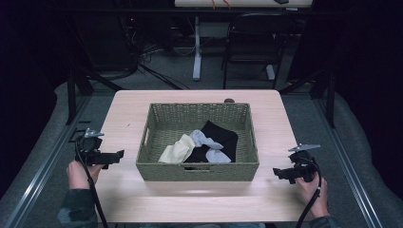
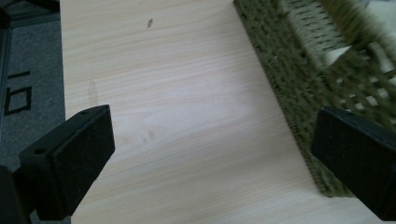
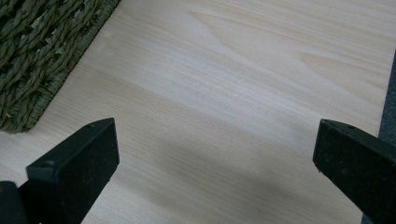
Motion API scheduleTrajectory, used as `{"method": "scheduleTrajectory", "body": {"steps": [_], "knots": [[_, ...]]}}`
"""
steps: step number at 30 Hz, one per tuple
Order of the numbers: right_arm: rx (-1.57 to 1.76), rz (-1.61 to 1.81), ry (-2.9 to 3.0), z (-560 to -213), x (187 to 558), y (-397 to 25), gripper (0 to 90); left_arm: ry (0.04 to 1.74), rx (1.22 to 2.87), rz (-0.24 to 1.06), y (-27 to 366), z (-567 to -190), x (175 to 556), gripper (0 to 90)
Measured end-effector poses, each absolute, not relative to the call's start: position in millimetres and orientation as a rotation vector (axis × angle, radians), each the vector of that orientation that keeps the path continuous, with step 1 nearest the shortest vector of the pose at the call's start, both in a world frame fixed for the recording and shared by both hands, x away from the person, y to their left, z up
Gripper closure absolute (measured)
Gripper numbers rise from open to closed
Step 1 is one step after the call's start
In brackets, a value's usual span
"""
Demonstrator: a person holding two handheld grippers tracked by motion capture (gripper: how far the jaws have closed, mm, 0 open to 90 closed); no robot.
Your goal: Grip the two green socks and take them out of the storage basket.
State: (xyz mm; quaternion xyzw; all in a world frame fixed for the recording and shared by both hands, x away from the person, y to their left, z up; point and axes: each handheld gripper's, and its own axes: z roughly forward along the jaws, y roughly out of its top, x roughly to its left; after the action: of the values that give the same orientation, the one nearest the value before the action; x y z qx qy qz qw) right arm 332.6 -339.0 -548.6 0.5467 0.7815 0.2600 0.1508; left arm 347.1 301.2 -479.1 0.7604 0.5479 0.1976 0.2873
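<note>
A green woven basket [image 1: 197, 167] stands in the middle of the light wooden table [image 1: 199, 194]. Inside it lie a black cloth [image 1: 223, 135], a pale yellow sock [image 1: 177, 151] and light grey socks [image 1: 204, 140]. My left gripper [image 1: 114, 157] hovers over the table just left of the basket, jaws wide open with nothing between them; the basket's side wall [image 2: 285, 70] shows beside its right jaw. My right gripper [image 1: 280, 173] is held right of the basket, open and empty, with the basket's corner [image 3: 37, 60] at the upper left of its view.
A dark folding chair [image 1: 252, 45] and a white table leg [image 1: 196, 52] stand on the grey floor beyond the table. Cables lie on the floor at the back left. Bare tabletop [image 3: 243, 84] lies on both sides of the basket.
</note>
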Motion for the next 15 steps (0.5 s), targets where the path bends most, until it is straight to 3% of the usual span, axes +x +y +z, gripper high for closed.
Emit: {"method": "scheduleTrajectory", "body": {"steps": [15], "knots": [[1.562, 0.748, 2.255, -549, 332, -338, 0.0, 1.264, 2.110, 0.507, 244, -417, 366, 0.0]]}}
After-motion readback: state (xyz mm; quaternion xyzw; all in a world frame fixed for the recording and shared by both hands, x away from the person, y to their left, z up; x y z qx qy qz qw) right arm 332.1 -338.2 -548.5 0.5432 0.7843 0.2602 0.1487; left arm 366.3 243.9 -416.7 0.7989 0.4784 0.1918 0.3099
